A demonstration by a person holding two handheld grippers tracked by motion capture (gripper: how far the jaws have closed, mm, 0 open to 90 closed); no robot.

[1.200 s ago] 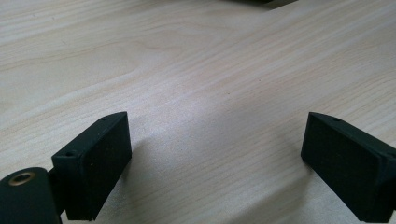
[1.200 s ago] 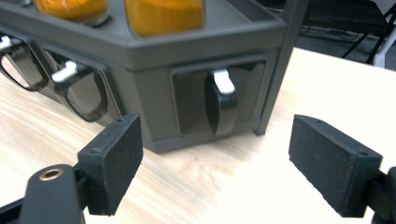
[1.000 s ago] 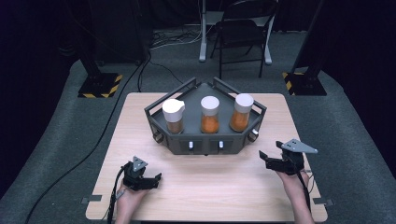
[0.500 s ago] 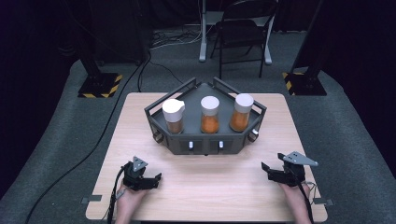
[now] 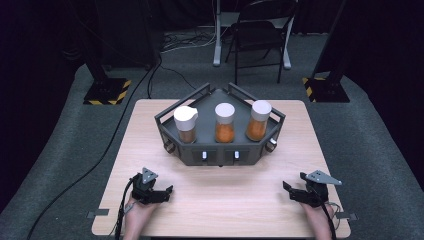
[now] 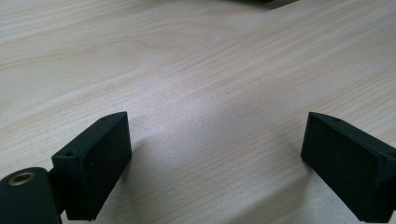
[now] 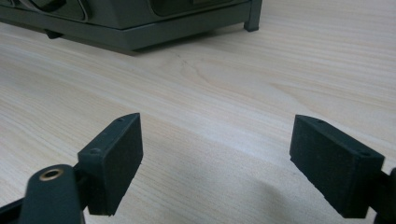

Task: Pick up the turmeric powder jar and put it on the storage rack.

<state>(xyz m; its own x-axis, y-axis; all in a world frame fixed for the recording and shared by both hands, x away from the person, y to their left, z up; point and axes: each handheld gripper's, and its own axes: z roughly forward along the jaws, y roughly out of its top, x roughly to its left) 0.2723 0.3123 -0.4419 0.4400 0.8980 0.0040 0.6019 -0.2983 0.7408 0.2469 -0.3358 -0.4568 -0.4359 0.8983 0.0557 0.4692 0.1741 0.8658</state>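
High view first: a dark grey rack stands on the far half of the wooden table, and everything else is placed by it. Three jars of orange-brown stuff with white lids stand upright in the rack, side by side: the left jar, the middle jar and the right jar.

Near and to the left of the rack, well apart from it, the left gripper sits low over the bare wood, held by the left hand that comes in from the near edge. Its jaws point toward the table's middle, roughly level with the tabletop, and a black cable trails back from it off the near edge. In the left gripper view the left gripper's two black jaws stand wide apart with nothing but wood grain between them, hovering just over the surface and casting a soft shadow on it.

Near and to the right of the rack, also well apart from it, the right gripper is held by the right hand, a grey three-cornered plate on top, the jaws pointing left across the table. In the right gripper view its jaws gape with bare wood between them, and the rack's base and one foot show ahead, beyond a stretch of table.
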